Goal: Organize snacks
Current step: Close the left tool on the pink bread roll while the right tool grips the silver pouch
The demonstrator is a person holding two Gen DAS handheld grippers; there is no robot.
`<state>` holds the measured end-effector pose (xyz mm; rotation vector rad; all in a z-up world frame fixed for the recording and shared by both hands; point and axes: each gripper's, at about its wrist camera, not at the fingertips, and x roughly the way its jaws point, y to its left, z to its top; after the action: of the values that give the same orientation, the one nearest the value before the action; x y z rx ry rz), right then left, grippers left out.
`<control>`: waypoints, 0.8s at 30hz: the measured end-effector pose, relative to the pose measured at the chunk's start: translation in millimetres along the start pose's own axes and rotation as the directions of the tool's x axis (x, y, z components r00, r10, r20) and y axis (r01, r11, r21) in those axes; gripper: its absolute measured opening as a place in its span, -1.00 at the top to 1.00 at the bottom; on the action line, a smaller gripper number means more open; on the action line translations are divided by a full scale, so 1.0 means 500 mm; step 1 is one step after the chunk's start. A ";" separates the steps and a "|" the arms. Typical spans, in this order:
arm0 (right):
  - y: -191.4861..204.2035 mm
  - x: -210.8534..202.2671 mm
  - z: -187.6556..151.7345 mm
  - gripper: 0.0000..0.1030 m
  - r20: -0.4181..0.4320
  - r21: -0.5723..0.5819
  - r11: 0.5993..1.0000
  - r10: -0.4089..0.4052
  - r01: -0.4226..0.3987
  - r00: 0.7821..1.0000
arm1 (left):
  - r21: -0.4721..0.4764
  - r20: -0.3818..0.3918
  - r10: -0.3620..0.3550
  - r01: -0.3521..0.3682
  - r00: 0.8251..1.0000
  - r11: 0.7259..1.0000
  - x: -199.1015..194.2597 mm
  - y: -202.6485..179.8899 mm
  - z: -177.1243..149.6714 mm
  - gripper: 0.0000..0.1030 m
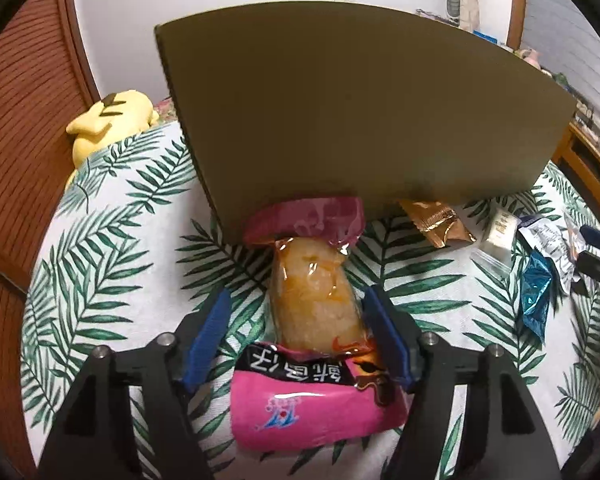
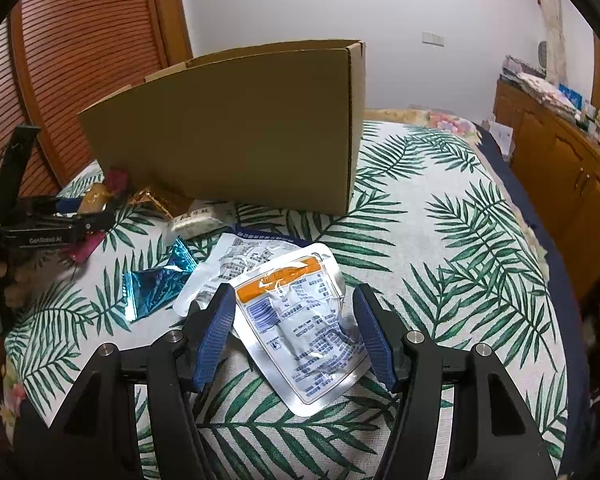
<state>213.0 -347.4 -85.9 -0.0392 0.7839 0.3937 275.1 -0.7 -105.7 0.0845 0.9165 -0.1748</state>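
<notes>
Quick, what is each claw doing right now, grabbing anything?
Left gripper: open, straddling the pink bread packet, not yet clamped.
Right gripper: open, around the silver pouch, not gripping.

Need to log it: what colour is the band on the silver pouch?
Orange, on the silver pouch; clearest in right wrist view.

The cardboard box (image 1: 360, 112) stands on the bed (image 1: 112, 216) in the upper middle of the left wrist view, with a long snack pack (image 1: 312, 292) lying just below it, its far end touching the box. In the right wrist view a flat pouch (image 2: 300, 328) lies at the middle. It lies partly on a second pouch (image 2: 236, 260), with a crinkly wrapper (image 2: 156, 288) to their left.
</notes>
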 end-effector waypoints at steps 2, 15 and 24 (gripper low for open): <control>-0.001 0.002 0.001 -0.21 -0.005 0.005 1.000 -0.001 0.001 1.000 | -0.003 -0.001 -0.002 0.002 1.000 1.000 0.000 0.003 -0.002 -0.36; 0.002 0.004 0.003 -0.29 -0.018 -0.010 1.000 0.010 -0.010 1.000 | -0.003 0.003 -0.008 0.008 1.000 1.000 0.002 0.011 -0.008 -0.39; 0.032 0.014 -0.004 -0.43 -0.067 -0.101 0.995 -0.025 0.018 0.997 | -0.059 0.028 -0.039 0.041 0.999 0.997 -0.008 0.039 -0.011 -0.02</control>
<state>210.3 -330.8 -90.5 -0.1562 0.8299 0.4126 271.9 19.8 -105.7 0.0084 0.8966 -0.1851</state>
